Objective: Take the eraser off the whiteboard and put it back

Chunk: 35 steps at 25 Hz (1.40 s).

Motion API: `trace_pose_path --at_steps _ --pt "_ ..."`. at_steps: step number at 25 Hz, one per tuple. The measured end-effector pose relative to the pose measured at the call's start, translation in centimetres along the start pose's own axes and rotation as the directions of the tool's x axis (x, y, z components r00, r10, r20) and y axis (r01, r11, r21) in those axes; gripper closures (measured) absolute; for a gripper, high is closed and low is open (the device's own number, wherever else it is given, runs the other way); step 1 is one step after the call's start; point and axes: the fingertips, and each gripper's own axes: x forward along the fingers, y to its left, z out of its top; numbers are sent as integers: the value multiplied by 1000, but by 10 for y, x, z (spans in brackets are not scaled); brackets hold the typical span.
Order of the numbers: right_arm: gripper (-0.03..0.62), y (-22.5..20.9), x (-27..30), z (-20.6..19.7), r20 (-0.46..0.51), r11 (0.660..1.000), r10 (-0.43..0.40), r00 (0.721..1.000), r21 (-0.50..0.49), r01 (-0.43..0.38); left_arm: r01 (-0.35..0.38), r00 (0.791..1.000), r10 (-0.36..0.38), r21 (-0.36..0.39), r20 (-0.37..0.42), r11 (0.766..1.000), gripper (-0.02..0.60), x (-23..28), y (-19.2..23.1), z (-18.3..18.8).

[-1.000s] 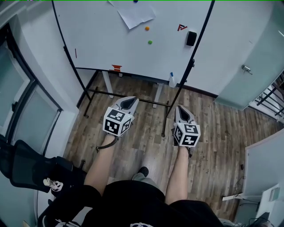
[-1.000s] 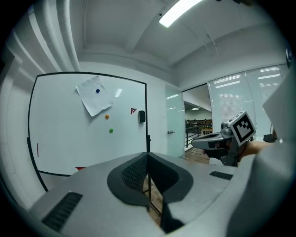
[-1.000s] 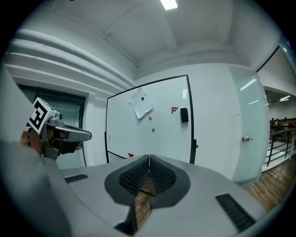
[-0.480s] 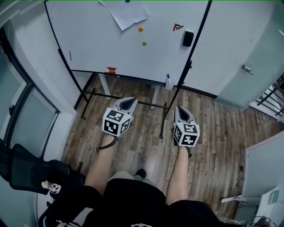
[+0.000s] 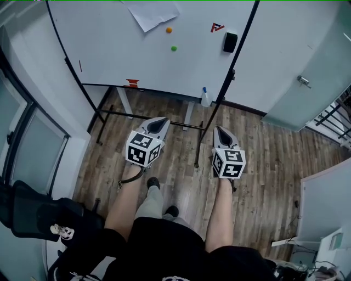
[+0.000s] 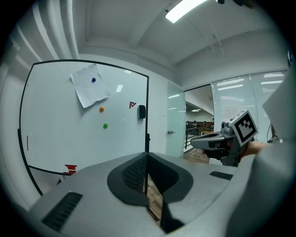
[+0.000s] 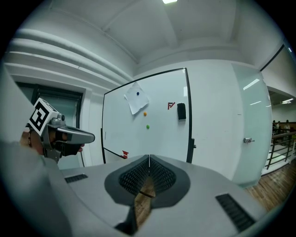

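A black eraser clings to the upper right of the whiteboard, beside a red mark; it also shows in the left gripper view and the right gripper view. My left gripper and right gripper are held side by side over the wooden floor, well short of the board, both pointing at it. Each is shut with nothing between its jaws. The eraser lies ahead of the right gripper, slightly to its right.
A sheet of paper, an orange magnet and a green magnet are on the board. A spray bottle and a red item sit on its ledge. The board's black stand legs reach between the grippers. A glass door stands at right, a black chair at lower left.
The whiteboard and eraser have slid up and left in the head view as the person steps toward the board. Both grippers have come slightly nearer it, still shut.
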Motion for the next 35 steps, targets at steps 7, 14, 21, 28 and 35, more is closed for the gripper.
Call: trace_pose_path --at_steps 7,14,21,28,35 --pt "569 -13 31 2 -5 1000 -15 1000 1 15 19 1000 -19 5 17 1000 560 29 20 11" --pt "569 -23 86 25 18 1000 -15 1000 -1 15 26 999 -26 9 31 1000 560 72 61 29" --pt "569 -44 152 54 40 1000 -24 999 -11 25 44 998 -46 41 39 998 560 127 104 54" --pt "569 -68 209 85 50 998 -58 997 -12 59 76 996 -79 62 48 995 560 178 143 82" --pt "569 -86 249 109 62 995 -94 994 -24 96 131 988 -137 88 68 988 560 219 160 109"
